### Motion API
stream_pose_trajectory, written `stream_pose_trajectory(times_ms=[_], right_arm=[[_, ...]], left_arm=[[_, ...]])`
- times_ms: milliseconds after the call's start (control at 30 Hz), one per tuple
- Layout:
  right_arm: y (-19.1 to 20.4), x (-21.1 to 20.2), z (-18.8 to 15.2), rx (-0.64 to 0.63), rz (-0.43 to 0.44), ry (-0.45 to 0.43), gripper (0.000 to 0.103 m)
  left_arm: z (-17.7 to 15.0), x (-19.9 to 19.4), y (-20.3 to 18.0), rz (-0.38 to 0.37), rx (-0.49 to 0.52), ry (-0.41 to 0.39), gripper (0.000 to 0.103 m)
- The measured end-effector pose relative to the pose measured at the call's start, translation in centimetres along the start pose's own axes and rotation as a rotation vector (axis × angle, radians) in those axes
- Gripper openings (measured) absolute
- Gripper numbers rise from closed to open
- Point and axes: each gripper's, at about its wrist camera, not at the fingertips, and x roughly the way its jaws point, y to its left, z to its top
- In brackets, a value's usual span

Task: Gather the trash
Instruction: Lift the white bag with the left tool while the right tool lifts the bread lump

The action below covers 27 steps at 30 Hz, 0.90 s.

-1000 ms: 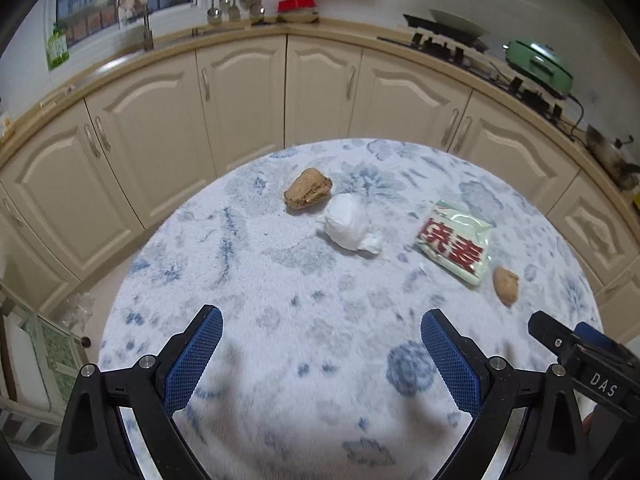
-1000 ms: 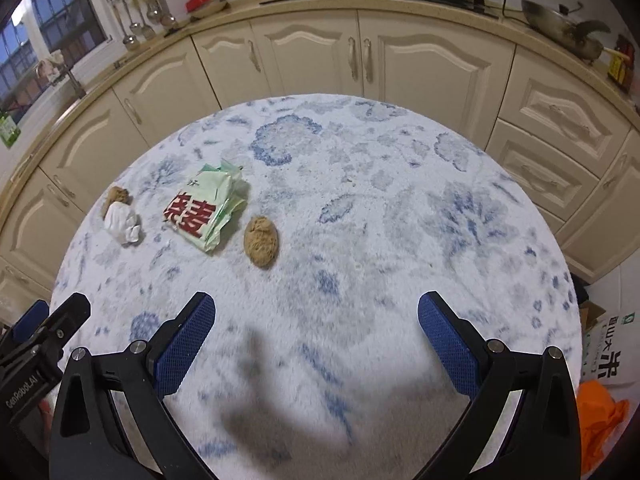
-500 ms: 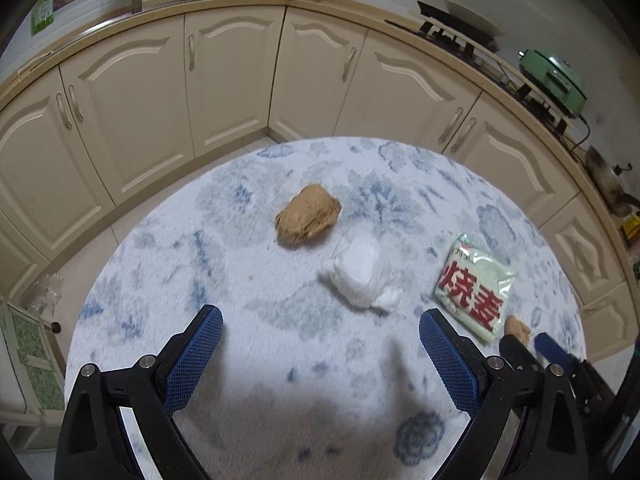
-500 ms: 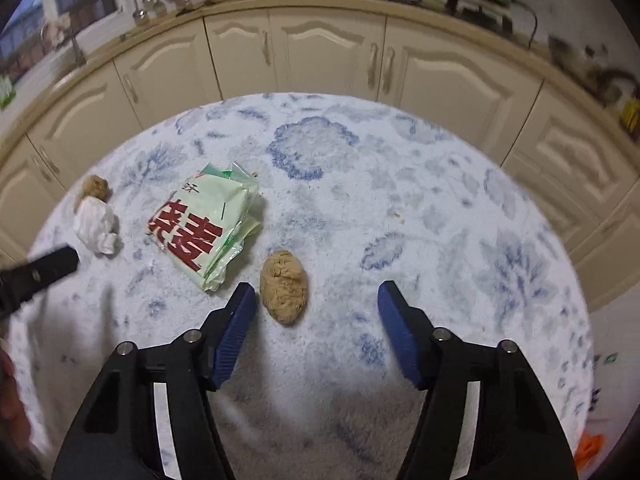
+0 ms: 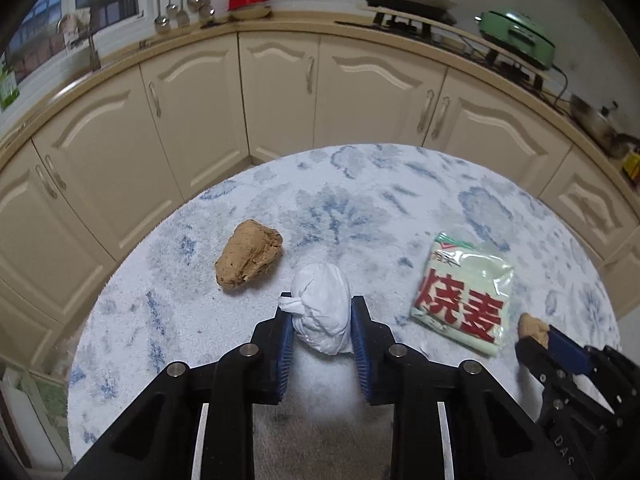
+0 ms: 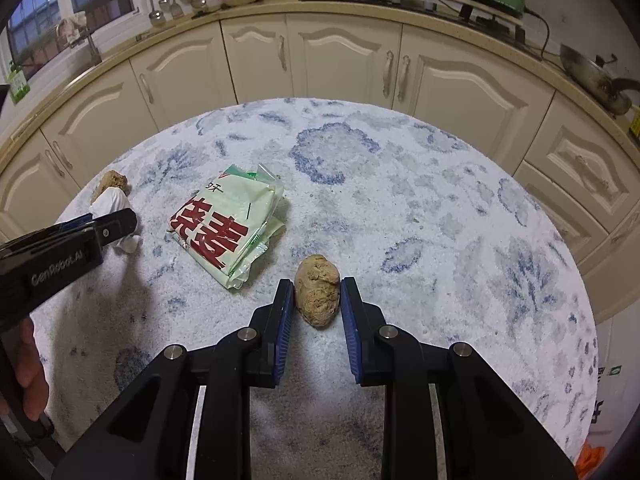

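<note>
Since a second ago: both grippers have come down and their jaws have just been closing on trash.
Left gripper (image 5: 322,322): narrowed, pinching the white wad (image 5: 322,312) on the table (image 5: 160,320).
Right gripper (image 6: 316,302): clamped round the brown lump (image 6: 318,289), beside the packet (image 6: 226,226).
Why: each grips its piece sideways, likely for lifting.
Left over: larger brown lump (image 5: 249,255).

Ahead of you a row of cream cabinets (image 5: 280,92) curves under a tan counter, with ladles (image 5: 180,0) hanging on a rail beside a red dish (image 5: 248,0). A green electric pan (image 5: 516,36) sits to your right, and the surface (image 6: 400,200) wears a white cloth with blue flowers.
</note>
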Motion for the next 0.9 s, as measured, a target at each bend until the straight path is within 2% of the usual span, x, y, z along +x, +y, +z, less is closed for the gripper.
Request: stream_pose_trajectory(times_ms=[167, 467, 900], right_arm=[[-0.5, -0.4, -0.2, 0.032, 0.028, 0.007, 0.024], [-2.7, -2.3, -1.4, 0.109, 0.053, 0.004, 0.024], [-7.8, -7.3, -4.2, 0.165, 0.024, -0.084, 0.024]], left_arm=[[-0.7, -2.5, -1.5, 0.017, 0.04, -0.065, 0.023], [-3.1, -7.2, -5.1, -0.033, 0.112, -0.118, 0.023], [-5.5, -10.4, -11.3, -0.068, 0.174, -0.108, 0.023]])
